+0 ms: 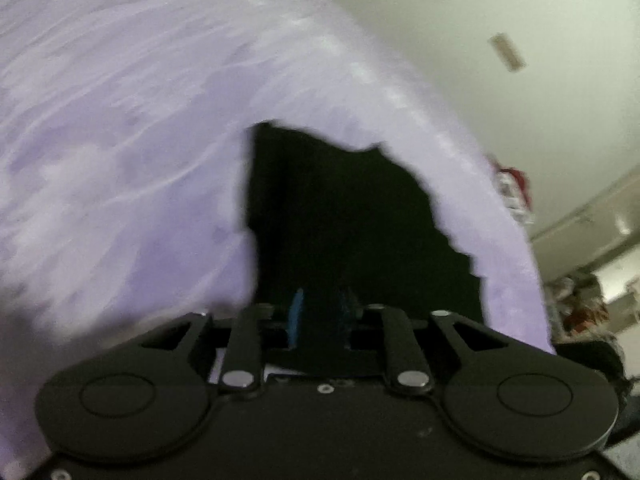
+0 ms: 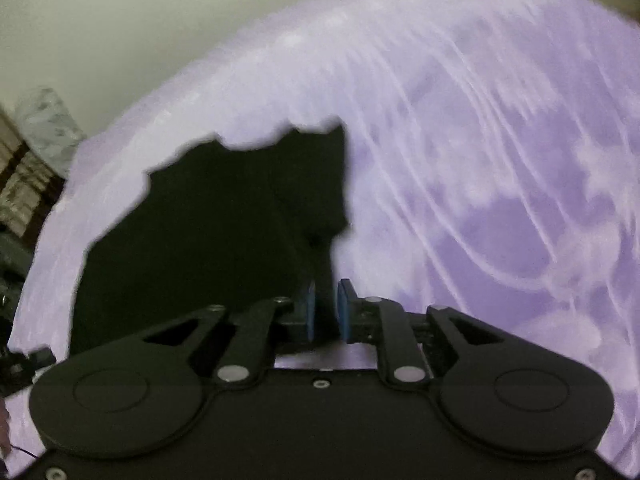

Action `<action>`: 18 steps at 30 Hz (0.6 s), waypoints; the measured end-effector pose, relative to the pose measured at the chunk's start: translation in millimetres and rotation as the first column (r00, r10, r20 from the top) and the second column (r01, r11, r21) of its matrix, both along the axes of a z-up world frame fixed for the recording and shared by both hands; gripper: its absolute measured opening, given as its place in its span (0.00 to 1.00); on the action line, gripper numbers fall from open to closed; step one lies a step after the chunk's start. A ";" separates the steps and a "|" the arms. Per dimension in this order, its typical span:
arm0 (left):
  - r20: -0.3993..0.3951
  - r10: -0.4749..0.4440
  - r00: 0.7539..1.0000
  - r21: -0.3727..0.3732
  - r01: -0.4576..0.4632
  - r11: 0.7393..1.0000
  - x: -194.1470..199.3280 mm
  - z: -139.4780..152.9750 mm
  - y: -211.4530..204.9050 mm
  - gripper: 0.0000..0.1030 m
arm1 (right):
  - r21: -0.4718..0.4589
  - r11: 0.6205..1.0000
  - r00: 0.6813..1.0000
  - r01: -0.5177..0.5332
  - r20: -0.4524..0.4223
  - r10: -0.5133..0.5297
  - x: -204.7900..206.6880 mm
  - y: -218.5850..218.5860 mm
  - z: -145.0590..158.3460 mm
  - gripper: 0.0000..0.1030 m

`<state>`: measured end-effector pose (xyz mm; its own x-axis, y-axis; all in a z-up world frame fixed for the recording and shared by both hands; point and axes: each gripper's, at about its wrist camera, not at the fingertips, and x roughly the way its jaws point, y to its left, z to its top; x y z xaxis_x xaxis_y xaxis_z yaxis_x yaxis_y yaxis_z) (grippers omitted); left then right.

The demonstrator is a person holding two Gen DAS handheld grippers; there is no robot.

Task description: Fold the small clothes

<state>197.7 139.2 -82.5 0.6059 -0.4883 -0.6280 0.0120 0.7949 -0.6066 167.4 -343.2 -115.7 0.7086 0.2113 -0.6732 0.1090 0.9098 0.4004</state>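
Looking along the left gripper (image 1: 322,312), we see its blue-padded fingers (image 1: 296,312) drawn close together with dark cloth between them, so we read it as clenched on the black garment (image 1: 340,216). That garment hangs or stretches straight ahead of the fingers, a dark ragged-edged shape set against the lilac patterned bedcover (image 1: 120,140) that fills the left and centre of the view. To the right we make out a pale wall (image 1: 500,8), and at the bedcover's edge a small red and white object (image 1: 512,192) (too blurred for us to name).

From the right wrist view, the right gripper (image 2: 326,312) shows its two blue pads (image 2: 344,312) nearly together, with a narrow strip of the black garment (image 2: 220,216) pinched between them; we call it grasping the cloth. The garment spreads away to the left of the fingers, over the bedcover (image 2: 500,160), whose pale swirls streak with motion blur. At the far left edge stand some grey and brown furnishings (image 2: 36,152), indistinct.

We cannot tell from either view whether the garment lies flat on the bedcover or is lifted off it.
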 end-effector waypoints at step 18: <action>-0.117 -0.159 0.980 0.083 0.169 0.982 -3.9 -76.5 -70.0 0.17 | -0.063 0.977 0.978 -0.203 -0.057 0.199 4.6 69.2 -54.1 0.03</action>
<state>193.8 69.2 -159.0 0.4479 -0.5122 -0.7328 0.0843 0.8402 -0.5358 172.0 -274.0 -169.8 0.6212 0.2987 -0.7245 -0.0605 0.9400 0.3357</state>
